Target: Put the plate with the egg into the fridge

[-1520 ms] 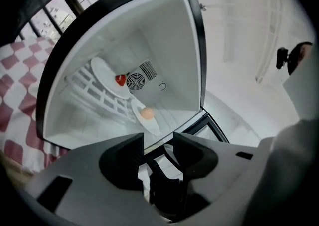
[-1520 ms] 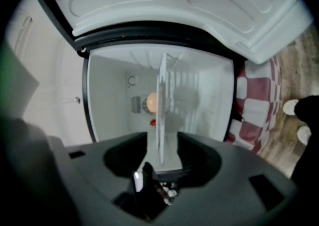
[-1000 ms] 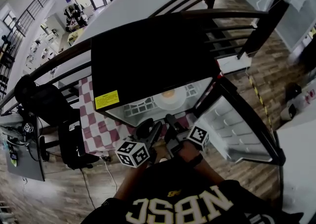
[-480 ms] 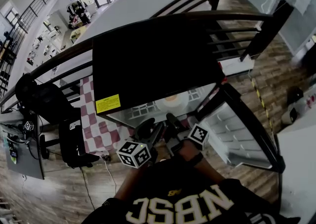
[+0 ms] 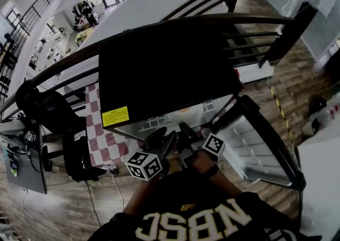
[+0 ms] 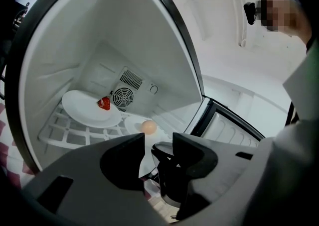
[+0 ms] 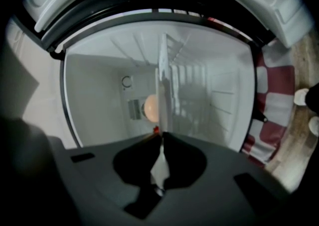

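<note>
the left gripper [image 6: 158, 141] has its jaws apart, with nothing in them. the right gripper [image 7: 160, 138] has just been closing its jaws and now pinches the rim of the white plate [image 6: 133, 123]. the plate is inside the fridge [image 6: 75, 46], low over the rack [image 6: 65, 131]. a round tan egg [image 6: 148, 127] sits on it. behind is another plate [image 6: 84, 110] with a red bit [image 6: 103, 103].

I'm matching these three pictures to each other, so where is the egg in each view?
Head view: pale brown egg barely peeks under the black fridge top's front edge.
Left gripper view: centre, on the small white plate, right of the larger strawberry plate.
Right gripper view: centre, left of that plate seen edge-on.
Shared landmark: round dial on the back wall, both gripper views.
</note>
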Available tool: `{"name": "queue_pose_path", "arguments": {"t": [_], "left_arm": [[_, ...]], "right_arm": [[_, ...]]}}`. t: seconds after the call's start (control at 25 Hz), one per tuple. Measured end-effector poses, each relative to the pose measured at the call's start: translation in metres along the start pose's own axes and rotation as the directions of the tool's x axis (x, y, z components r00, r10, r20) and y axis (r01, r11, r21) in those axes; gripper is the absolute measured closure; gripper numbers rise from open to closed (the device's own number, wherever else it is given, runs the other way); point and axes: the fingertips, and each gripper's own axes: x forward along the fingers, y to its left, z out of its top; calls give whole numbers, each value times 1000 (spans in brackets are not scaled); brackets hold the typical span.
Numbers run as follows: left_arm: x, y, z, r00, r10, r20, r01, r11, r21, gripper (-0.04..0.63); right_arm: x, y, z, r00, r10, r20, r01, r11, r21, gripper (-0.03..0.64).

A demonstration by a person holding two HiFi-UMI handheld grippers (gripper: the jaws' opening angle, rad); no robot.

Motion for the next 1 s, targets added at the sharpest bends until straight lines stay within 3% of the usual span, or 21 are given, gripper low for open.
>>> {"name": "queue_pose_path", "arguments": {"t": [0.36, 1.0], "left_arm": [[7, 6, 4, 1000, 4, 8, -3, 1000, -21, 403], [12, 12, 13, 999, 33, 40, -31, 999, -36, 403]], "right_arm": [[6, 8, 20, 999, 0, 42, 0, 1000, -8, 581], [23, 15, 33, 1000, 19, 15, -19, 1000, -17, 581]]}}
